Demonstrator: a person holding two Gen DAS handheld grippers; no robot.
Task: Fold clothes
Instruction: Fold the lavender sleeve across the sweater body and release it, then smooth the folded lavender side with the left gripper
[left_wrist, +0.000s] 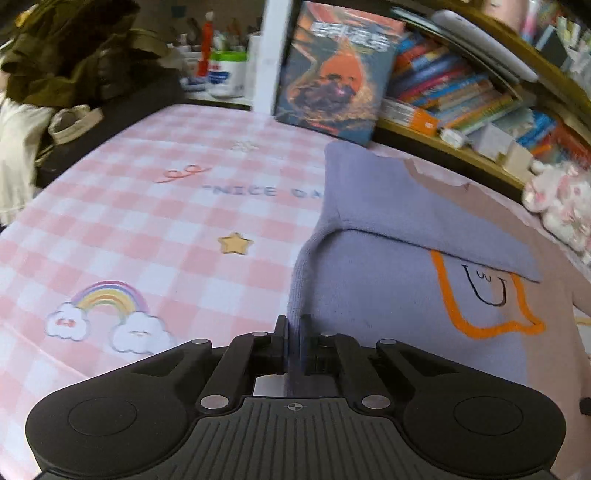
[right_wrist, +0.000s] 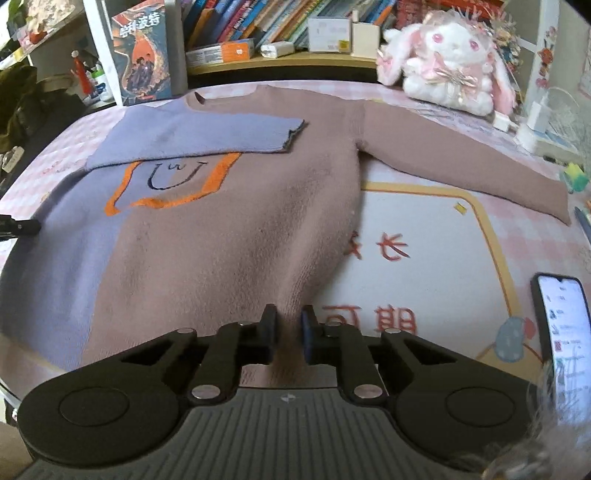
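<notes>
A knit sweater (right_wrist: 236, 221), half lilac and half dusty pink with an orange outline and a smiley, lies flat on the pink checked bedcover (left_wrist: 147, 221). Its lilac sleeve (right_wrist: 207, 136) is folded across the chest; the pink sleeve (right_wrist: 461, 162) stretches out to the right. My left gripper (left_wrist: 293, 328) is shut on the lilac side of the sweater's hem (left_wrist: 299, 295). My right gripper (right_wrist: 289, 321) is shut on the pink side of the hem (right_wrist: 291, 288). The left gripper's tip shows in the right wrist view at the far left (right_wrist: 22, 227).
A phone (right_wrist: 565, 332) with its screen lit lies at the right. A plush rabbit (right_wrist: 450, 62) sits at the back right. A book (left_wrist: 332, 74) leans against the bookshelf (left_wrist: 461, 92) behind the sweater. Dark clothes (left_wrist: 74, 55) are piled at the back left.
</notes>
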